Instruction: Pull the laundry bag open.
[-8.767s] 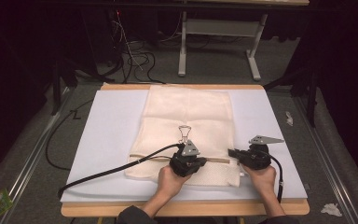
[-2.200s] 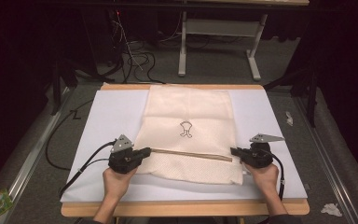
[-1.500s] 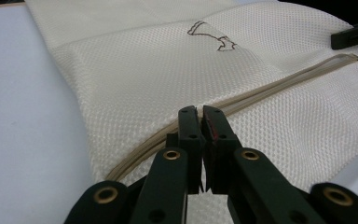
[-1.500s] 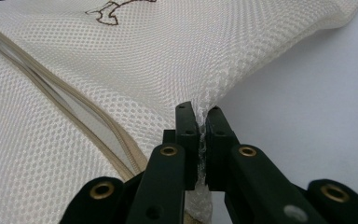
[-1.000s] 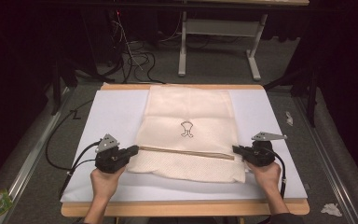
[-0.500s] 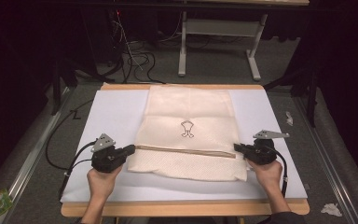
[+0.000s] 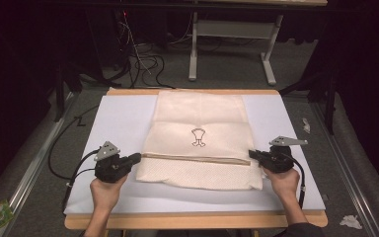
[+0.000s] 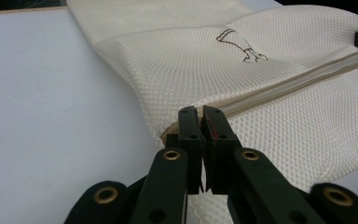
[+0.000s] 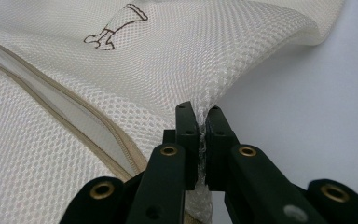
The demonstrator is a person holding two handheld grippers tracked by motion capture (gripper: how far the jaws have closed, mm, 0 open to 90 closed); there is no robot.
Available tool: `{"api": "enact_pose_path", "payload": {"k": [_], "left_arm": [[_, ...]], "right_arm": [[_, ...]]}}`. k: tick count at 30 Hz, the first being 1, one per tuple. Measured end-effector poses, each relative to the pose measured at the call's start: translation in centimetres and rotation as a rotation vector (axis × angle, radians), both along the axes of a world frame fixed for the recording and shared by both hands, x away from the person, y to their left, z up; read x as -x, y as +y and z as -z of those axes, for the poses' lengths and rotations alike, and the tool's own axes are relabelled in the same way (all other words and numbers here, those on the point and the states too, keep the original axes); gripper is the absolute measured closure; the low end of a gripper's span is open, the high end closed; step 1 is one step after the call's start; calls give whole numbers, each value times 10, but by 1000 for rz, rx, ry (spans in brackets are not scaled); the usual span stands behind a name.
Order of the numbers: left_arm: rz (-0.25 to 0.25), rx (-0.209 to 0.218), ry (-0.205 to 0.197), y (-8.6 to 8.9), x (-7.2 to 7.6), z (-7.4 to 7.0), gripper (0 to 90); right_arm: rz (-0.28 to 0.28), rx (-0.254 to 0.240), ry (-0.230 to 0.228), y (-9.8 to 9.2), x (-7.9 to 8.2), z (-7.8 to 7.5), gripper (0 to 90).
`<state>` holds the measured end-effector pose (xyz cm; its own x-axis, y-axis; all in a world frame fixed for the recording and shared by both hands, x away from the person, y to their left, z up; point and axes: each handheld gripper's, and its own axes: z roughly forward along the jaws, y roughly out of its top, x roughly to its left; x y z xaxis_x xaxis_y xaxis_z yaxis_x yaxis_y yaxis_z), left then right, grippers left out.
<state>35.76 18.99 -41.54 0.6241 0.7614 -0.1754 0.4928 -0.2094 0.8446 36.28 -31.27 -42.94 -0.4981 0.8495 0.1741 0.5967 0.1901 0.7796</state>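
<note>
A cream mesh bag [image 7: 197,118] with a small dark logo [image 7: 198,137] lies flat on the white mat [image 7: 118,123]. A tan zipper [image 7: 192,158] runs across it from side to side. My left gripper [image 7: 139,157] is shut at the zipper's left end [image 8: 168,132], pinching the bag's edge there. Its jaws [image 8: 202,112] hide what sits between them. My right gripper [image 7: 250,154] is shut on the mesh [image 9: 242,60] at the bag's right edge, and a ridge of netting rises from its tips [image 9: 200,112]. The zipper is stretched straight between the two grippers.
The mat covers a wooden table [image 7: 197,220] whose front edge is near my hands. Cables [image 7: 61,148] trail off the left side. Bare mat lies left and right of the bag. A table frame [image 7: 232,34] stands on the floor behind.
Since the oldest frame my left gripper has travelled from the bag's middle to the zipper's left end. Over the last second both grippers have stayed put.
</note>
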Motion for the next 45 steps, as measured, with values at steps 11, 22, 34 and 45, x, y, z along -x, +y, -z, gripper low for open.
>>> {"api": "enact_pose_path", "payload": {"k": [11,22,34,45], "left_arm": [[-23,-18,4,7,2,-2,874],[-32,-54,16,8,3,0,876],[-15,-59,32,5,4,3,873],[2,-72,67,2,4,13,871]], "right_arm": [[8,22,-12,-1,-1,-3,882],[23,20,-10,-2,-7,-6,884],[21,5,19,-3,-9,-2,879],[31,17,59,-4,-11,14,872]]}}
